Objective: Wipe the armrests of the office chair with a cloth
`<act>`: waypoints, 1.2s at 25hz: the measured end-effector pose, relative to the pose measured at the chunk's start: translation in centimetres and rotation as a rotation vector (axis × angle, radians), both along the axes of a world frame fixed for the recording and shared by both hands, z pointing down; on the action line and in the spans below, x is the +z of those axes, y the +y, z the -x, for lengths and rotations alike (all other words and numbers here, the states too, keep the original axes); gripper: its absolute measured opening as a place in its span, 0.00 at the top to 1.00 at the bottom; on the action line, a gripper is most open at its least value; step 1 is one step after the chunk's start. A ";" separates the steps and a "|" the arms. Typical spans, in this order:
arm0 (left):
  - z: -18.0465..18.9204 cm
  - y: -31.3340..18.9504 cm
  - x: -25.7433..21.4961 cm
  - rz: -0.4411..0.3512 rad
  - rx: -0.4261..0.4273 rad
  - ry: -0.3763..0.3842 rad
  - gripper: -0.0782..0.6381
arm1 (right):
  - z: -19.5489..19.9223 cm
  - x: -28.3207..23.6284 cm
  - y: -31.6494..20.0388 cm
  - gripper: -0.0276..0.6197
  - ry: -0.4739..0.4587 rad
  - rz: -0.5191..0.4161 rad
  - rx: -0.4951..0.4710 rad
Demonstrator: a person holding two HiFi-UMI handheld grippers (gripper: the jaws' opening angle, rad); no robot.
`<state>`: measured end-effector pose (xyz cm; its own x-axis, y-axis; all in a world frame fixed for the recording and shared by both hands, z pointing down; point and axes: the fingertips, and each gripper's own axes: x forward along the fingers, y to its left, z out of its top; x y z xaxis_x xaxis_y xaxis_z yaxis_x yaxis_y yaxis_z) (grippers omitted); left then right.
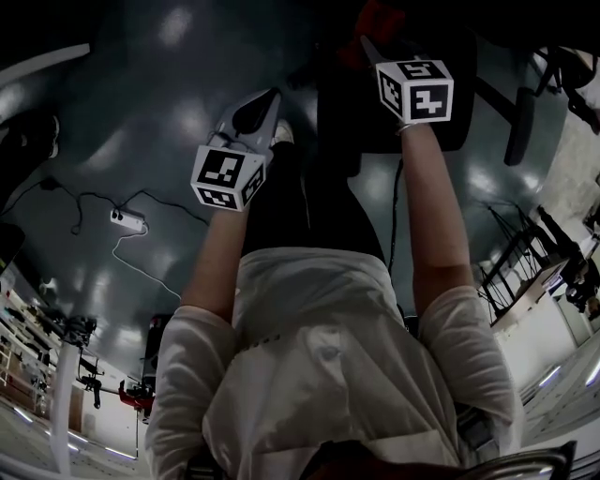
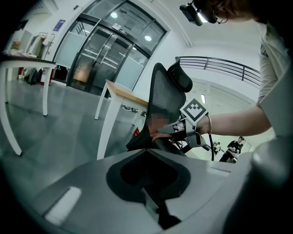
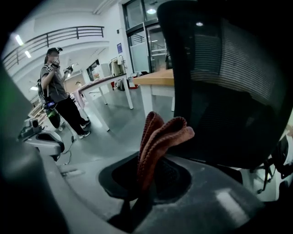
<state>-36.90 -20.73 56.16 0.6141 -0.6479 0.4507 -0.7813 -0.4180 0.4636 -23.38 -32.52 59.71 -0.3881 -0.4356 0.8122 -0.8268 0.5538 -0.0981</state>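
Note:
My right gripper (image 3: 146,169) is shut on a folded red-brown cloth (image 3: 158,141) that sticks up between its jaws, close to the black mesh back of the office chair (image 3: 229,82). In the left gripper view the right gripper (image 2: 176,132) holds the cloth (image 2: 160,135) against the chair's dark armrest (image 2: 165,145). In the head view it (image 1: 370,47) reaches over the chair (image 1: 394,112), and the cloth (image 1: 375,21) shows red. My left gripper (image 1: 267,101) hangs to the chair's left, away from it. Its jaws (image 2: 147,157) are shut with nothing between them.
A white-legged wooden table (image 2: 107,119) stands behind the chair and another table (image 2: 45,87) is at the left. A power strip (image 1: 128,221) with cable lies on the grey floor. A person (image 3: 59,96) stands further off. More chairs (image 1: 518,127) are at the right.

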 end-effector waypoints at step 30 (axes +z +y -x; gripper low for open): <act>-26.3 11.0 -14.6 -0.227 0.225 0.056 0.87 | -28.7 -16.5 25.4 0.87 0.015 -0.420 0.346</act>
